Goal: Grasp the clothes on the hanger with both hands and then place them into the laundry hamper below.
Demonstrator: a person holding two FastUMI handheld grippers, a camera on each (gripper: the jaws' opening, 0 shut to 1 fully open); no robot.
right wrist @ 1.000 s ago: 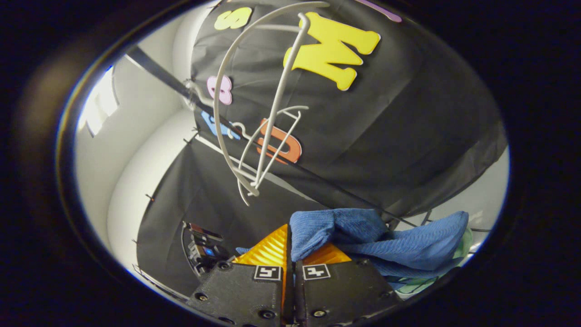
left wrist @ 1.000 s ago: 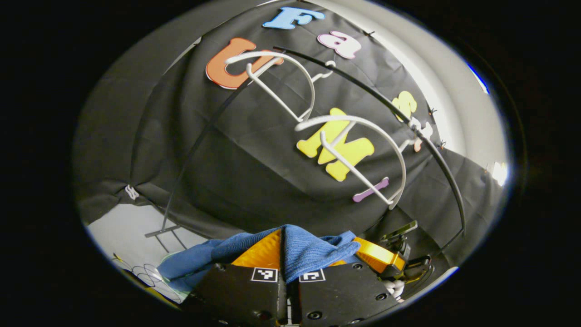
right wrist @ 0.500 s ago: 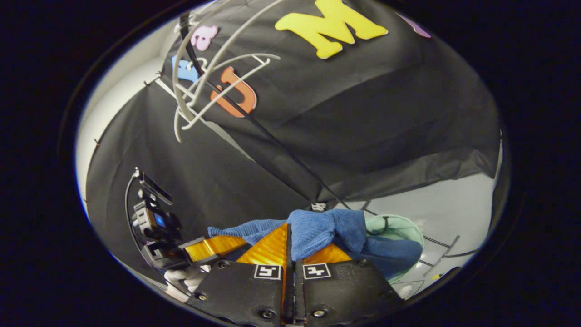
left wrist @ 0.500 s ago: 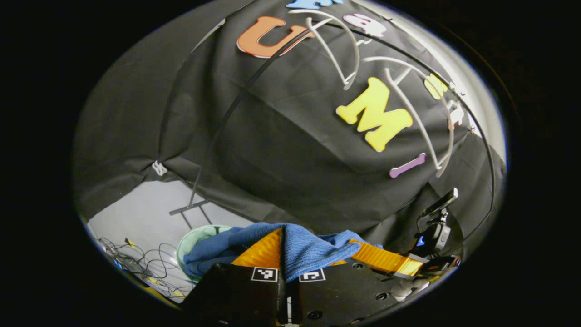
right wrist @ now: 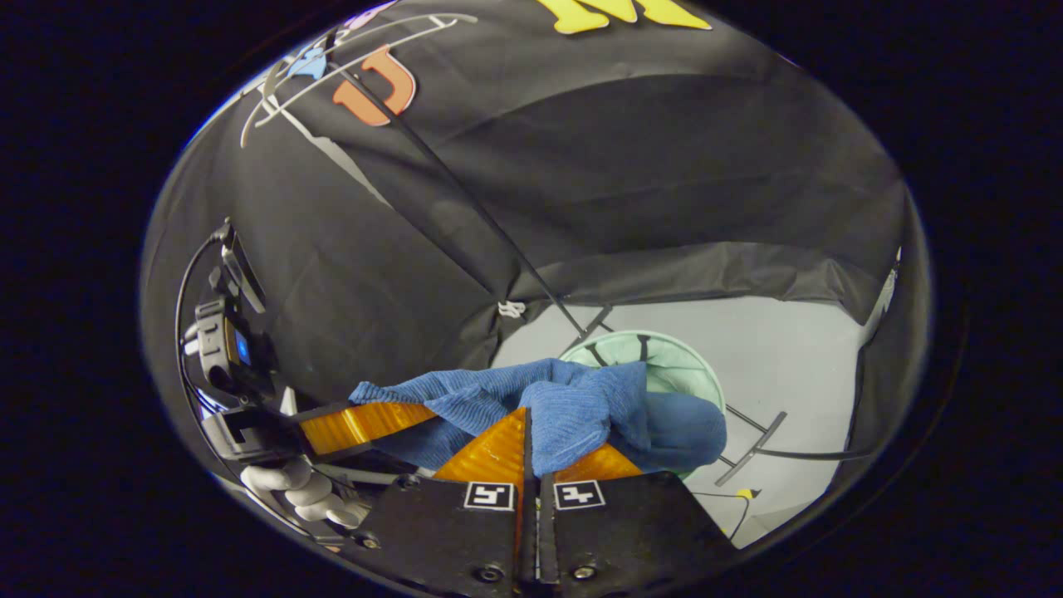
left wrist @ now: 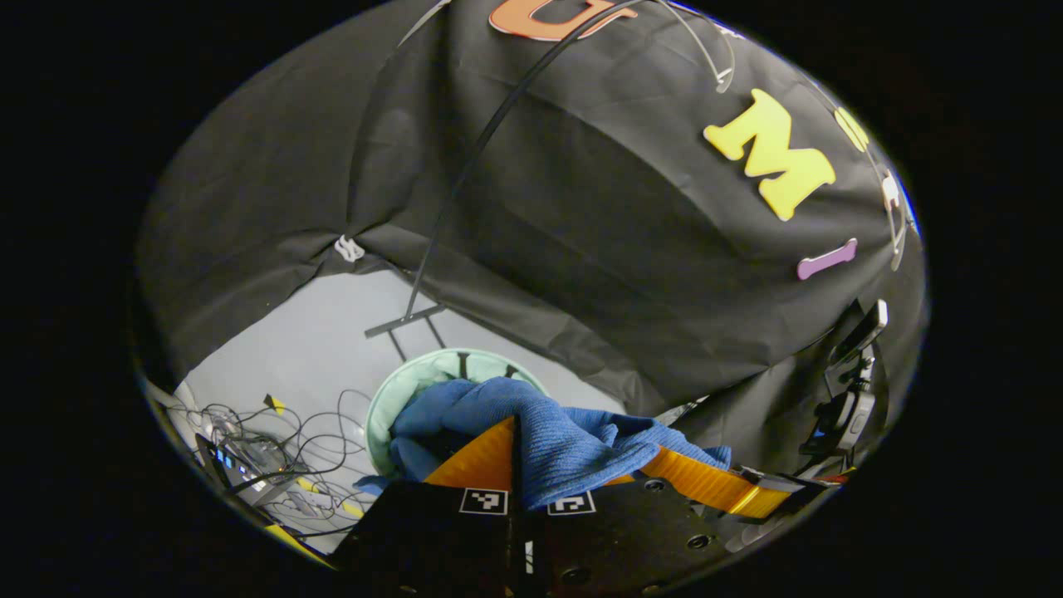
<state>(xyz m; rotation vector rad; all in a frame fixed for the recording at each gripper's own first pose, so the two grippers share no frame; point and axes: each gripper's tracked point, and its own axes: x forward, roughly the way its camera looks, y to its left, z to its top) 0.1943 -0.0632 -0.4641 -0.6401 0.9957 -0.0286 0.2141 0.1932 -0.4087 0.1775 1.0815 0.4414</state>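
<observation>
Left gripper and right gripper each pinch the blue garment between closed fingers, stretching it between them so it hangs over the green hamper, at 12 o'clock ahead, ready for lowering.

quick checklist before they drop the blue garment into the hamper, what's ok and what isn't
1. Left gripper clamped on the blue knit garment: ok, fabric is pinched between its fingers.
2. Right gripper clamped on the garment: ok, same pinch.
3. Garment free of the white hangers: ok, they hang bare on the rail, far above.
4. Mint green laundry hamper under the load: ok, the hanging cloth overlaps its rim.
5. Hamper mouth open: cannot tell fully, the garment covers much of it.
6. Cables on the floor away from the hamper: ok, they lie beside it.
</observation>
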